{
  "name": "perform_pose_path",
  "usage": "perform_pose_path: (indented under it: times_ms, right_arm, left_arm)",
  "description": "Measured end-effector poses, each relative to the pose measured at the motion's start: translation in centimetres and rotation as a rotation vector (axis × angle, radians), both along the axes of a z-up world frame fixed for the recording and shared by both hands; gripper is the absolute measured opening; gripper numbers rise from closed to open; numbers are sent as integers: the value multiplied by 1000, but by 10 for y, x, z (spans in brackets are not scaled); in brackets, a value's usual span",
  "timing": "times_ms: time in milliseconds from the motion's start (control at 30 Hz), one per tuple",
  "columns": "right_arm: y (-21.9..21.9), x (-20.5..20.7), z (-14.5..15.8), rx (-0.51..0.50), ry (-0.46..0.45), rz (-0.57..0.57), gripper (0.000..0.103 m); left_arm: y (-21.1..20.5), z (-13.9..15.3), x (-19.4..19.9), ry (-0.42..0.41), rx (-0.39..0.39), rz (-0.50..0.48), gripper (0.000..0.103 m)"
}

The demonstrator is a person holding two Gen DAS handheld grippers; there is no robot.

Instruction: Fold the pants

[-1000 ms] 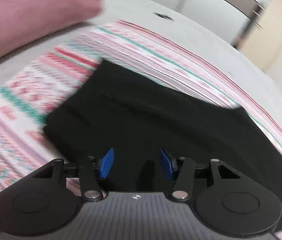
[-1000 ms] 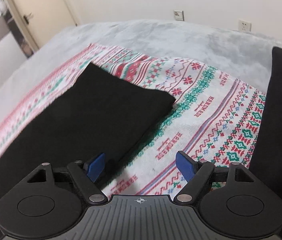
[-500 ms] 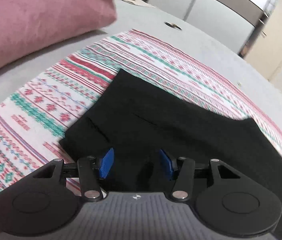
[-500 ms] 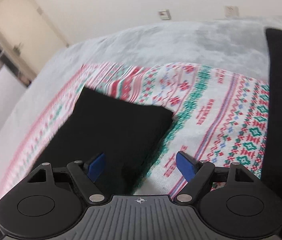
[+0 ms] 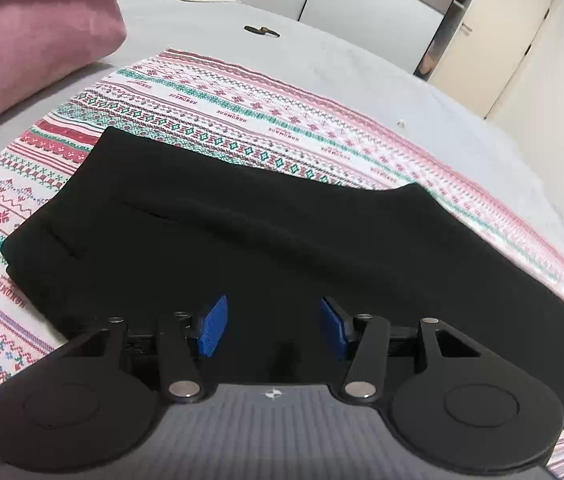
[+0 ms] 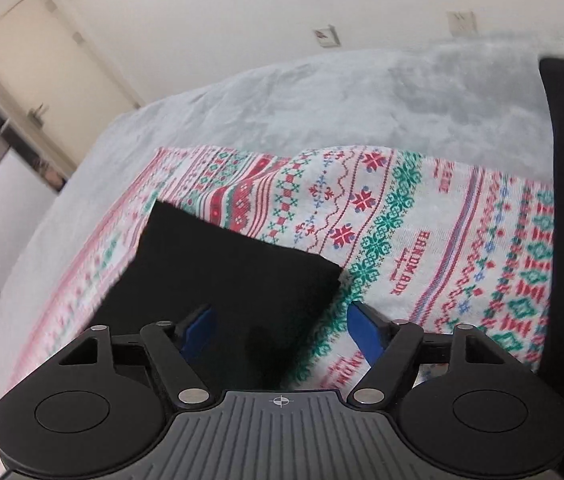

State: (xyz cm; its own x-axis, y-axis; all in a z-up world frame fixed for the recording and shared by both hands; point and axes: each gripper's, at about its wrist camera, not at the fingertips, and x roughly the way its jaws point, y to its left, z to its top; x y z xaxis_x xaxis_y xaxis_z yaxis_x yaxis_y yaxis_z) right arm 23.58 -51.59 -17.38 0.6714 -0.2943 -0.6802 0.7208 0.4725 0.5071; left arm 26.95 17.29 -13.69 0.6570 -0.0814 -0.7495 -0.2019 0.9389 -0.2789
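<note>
The black pants point(image 5: 266, 248) lie flat on the patterned blanket point(image 5: 242, 112) over the bed, and since my left hand-held gripper point(image 5: 272, 326) gapes empty while my right hand-held gripper point(image 6: 282, 330), just narrowing, straddles their edge unclamped, I may pinch only one layer.

My left tongs point(image 5: 272, 328) hang open over the black pants point(image 5: 242, 240). My right tongs point(image 6: 280, 332), just closing a bit, straddle their edge.

Right gripper narrows over the pants' corner

The right gripper point(image 6: 280, 330) has just been closing slightly, its jaws apart over the black pants point(image 6: 234, 276); the left gripper's point(image 5: 272, 328) view has swung sideways.
</note>
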Motion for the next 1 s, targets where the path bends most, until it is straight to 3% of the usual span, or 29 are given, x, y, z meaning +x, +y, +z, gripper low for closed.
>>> perform_pose_path:
  times_ms: [67, 133, 267, 400, 567, 667, 733, 867, 933, 1000]
  right_arm:
    - [-9, -4, -4, 120, -74, -68, 53]
    - [-13, -5, -9, 181, -88, -101, 18]
    - [-12, 1, -11, 149, -55, -83, 16]
    - [1, 6, 5, 87, -86, -46, 13]
    - [54, 27, 56, -182, -125, 101, 12]
    - [125, 46, 87, -465, -141, 301, 12]
    - [192, 58, 93, -650, -134, 518, 12]
    - [349, 61, 52, -988, 26, 1048, 12]
    - [408, 48, 24, -1077, 105, 1278, 11]
    - [447, 33, 9, -1122, 132, 1396, 11]
  left_arm:
    - [-1, -4, 3, 17, 6, 10, 80]
    - [0, -8, 6, 25, -13, 13, 80]
    - [-6, -6, 5, 22, -19, 2, 80]
    - [-11, -7, 5, 26, -22, -3, 80]
    - [-12, -8, 7, 30, -47, 2, 80]
    - [-12, -6, 6, 28, -50, 4, 80]
    - [-12, -6, 6, 27, -53, 3, 80]
    - [-11, -6, 4, 30, -42, 6, 80]
    - [-9, -6, 3, 29, -46, 2, 80]
    - [-7, -5, 2, 26, -50, 0, 80]
